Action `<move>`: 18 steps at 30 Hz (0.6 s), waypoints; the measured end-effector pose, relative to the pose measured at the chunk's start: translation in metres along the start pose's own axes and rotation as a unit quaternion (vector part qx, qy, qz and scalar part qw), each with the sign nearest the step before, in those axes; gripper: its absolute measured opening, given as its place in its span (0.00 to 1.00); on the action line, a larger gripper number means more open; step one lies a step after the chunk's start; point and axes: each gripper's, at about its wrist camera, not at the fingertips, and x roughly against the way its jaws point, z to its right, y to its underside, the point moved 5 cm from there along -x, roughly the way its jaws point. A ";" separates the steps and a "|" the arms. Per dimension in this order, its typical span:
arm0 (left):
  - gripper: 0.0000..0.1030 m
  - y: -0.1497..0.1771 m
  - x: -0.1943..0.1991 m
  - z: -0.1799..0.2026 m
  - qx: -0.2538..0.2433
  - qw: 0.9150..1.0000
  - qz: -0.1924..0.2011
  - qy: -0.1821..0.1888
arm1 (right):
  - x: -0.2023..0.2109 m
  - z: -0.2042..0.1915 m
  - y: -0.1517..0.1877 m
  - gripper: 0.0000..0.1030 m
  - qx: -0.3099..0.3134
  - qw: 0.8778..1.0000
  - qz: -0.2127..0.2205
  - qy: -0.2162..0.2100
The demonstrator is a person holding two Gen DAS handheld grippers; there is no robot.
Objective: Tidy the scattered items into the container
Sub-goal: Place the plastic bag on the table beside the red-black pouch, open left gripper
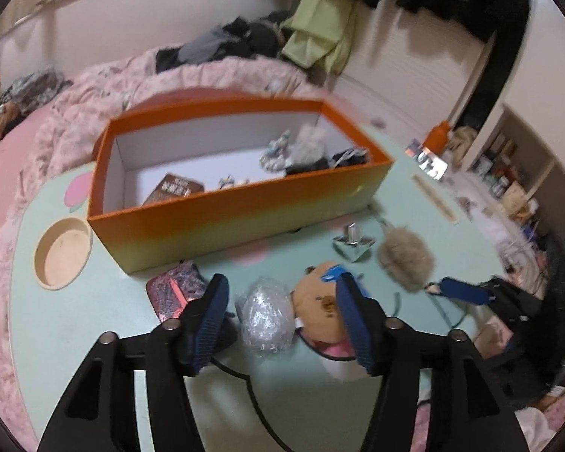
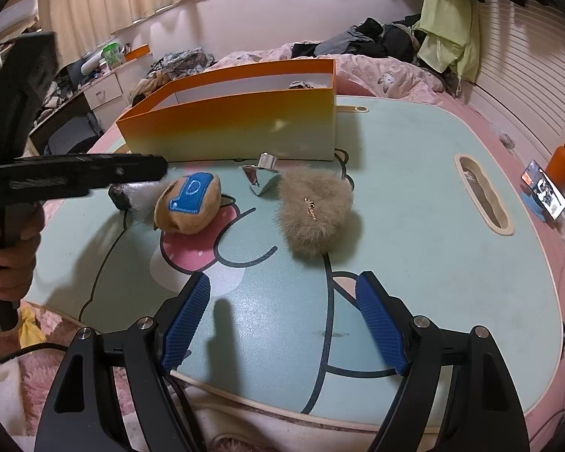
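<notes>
So the orange box (image 1: 241, 203) sits toward the back of the mint-green counter (image 2: 433, 263), and it's already got a few things in it: a brown booklet-looking thing (image 1: 175, 190) at one end, and a grey fuzzy item (image 1: 310, 141) plus some dark and patterned bits we can't really identify at the other. We'd call it maybe halfway done, judging by what's lying outside. Left on the counter in front of the box: a crinkly clear plastic bundle (image 1: 265, 314), a tan plush with a blue patch (image 2: 188, 203), a beige fluffy pouch (image 2: 312, 214), a shiny silver pyramid-ish bottle (image 2: 261, 180), and a dark reddish packet (image 1: 173, 292) near the box's front wall. Our left tool (image 1: 278, 301) is wide open with nothing in it, hovering low over the plastic bundle with the plush just beside its right finger, so we're guessing the bundle's next, though it could just as well be the plush. Our right tool (image 2: 282, 316) is also spread wide and empty, hanging back near the counter's front edge, well apart from the fluffy pouch. Further out there's a round cup recess (image 1: 62, 252) in the counter, a phone (image 2: 544, 188) propped off to the side, an orange bottle (image 2: 561, 162) beside it, and the pink bed (image 2: 376, 64) with clothes piled behind everything.
</notes>
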 end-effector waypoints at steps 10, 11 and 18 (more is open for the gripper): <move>0.79 0.035 0.041 -0.006 -0.014 0.998 0.027 -0.058 | 0.000 0.000 0.000 0.77 0.001 1.000 0.000 0.001; 0.79 0.043 0.042 -0.009 -0.012 0.997 0.025 -0.070 | 0.000 0.000 0.001 0.77 0.001 1.000 0.000 0.001; 0.79 0.075 0.035 -0.024 0.014 0.993 0.022 -0.115 | 0.001 0.001 0.001 0.77 0.001 1.000 0.000 0.003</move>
